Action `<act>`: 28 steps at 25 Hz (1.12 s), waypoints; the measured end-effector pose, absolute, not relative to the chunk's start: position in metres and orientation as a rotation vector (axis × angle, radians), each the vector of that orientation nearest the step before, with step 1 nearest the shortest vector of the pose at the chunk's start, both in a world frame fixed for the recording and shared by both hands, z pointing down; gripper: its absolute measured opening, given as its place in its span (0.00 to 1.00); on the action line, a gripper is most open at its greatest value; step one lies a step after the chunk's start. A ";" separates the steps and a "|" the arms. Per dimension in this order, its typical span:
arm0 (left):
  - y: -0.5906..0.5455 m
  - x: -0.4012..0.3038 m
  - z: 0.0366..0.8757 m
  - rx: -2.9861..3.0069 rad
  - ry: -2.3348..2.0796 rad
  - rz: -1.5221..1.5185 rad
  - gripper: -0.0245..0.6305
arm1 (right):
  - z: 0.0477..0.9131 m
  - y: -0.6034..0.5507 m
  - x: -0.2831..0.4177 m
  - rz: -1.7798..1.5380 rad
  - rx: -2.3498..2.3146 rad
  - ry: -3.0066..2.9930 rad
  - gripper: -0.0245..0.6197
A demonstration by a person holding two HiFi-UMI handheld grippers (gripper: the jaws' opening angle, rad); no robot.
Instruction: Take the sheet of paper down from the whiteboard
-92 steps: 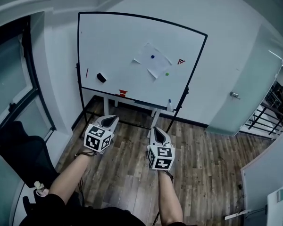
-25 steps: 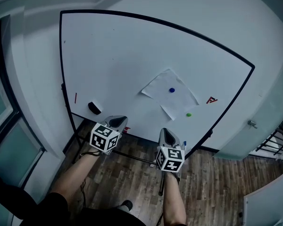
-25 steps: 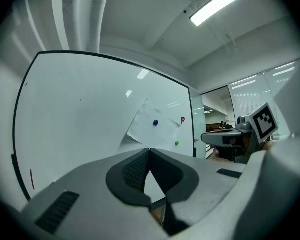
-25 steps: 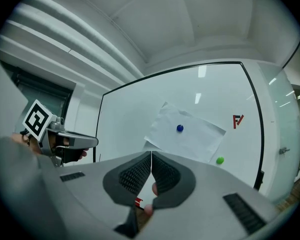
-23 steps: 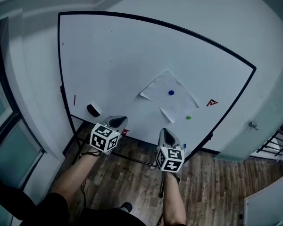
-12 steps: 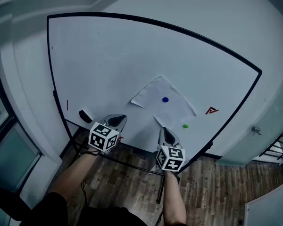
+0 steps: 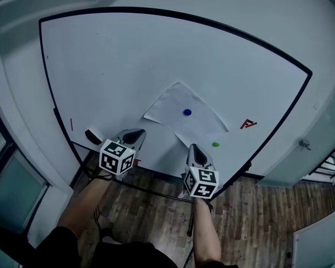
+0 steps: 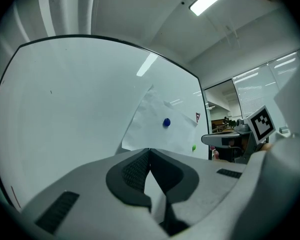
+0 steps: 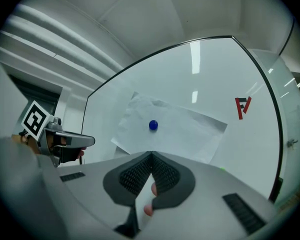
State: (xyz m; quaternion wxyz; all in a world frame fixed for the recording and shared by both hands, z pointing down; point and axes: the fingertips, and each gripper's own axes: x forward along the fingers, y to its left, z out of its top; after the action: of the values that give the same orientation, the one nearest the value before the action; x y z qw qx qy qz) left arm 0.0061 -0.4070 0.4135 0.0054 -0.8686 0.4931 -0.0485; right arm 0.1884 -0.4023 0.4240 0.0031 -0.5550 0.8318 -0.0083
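In the head view, the sheet of paper [image 7: 176, 108] is seen flat on the whiteboard [image 7: 117, 60], in its lower middle part, and is pinned near its centre by a blue magnet [image 7: 187, 112]. The sheet is hung askew, like a diamond: one corner is pointed up, and the long axis is run from upper left down to lower right. A green magnet [image 7: 215, 144] is placed just beside the lower right edge; whether the paper is touched by it cannot be told. A red mark [image 7: 248, 124] is seen to the right of the sheet. Both forearms are stretched forward side by side, and both tools are held level and aimed at the board. The left hand-held gripper [image 7: 135, 133] is held below the sheet's left corner, the right hand-held gripper [image 7: 194, 148] under its lower edge. In the gripper views, each pair of jaws is seen fully closed, tip against tip, with nothing held between them, and the paper lies ahead of them, untouched.
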 end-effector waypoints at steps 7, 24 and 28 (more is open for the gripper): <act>-0.427 0.006 0.403 -2.744 1.454 -0.131 0.07 | 0.426 -0.417 0.190 -0.047 -1.805 2.555 0.08; -0.484 -0.013 0.404 -2.928 1.207 -0.197 0.22 | 0.410 -0.442 0.154 -0.029 -1.937 2.442 0.08; -0.493 -0.001 0.405 -2.958 1.140 -0.206 0.22 | 0.411 -0.443 0.156 -0.028 -1.972 2.421 0.08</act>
State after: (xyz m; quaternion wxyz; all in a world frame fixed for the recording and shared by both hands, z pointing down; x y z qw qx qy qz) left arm -0.0009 -0.4927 0.4052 -0.0173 -0.9310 0.3587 -0.0649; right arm 0.1560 -0.4428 0.4110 0.0094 -0.6314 0.7753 -0.0090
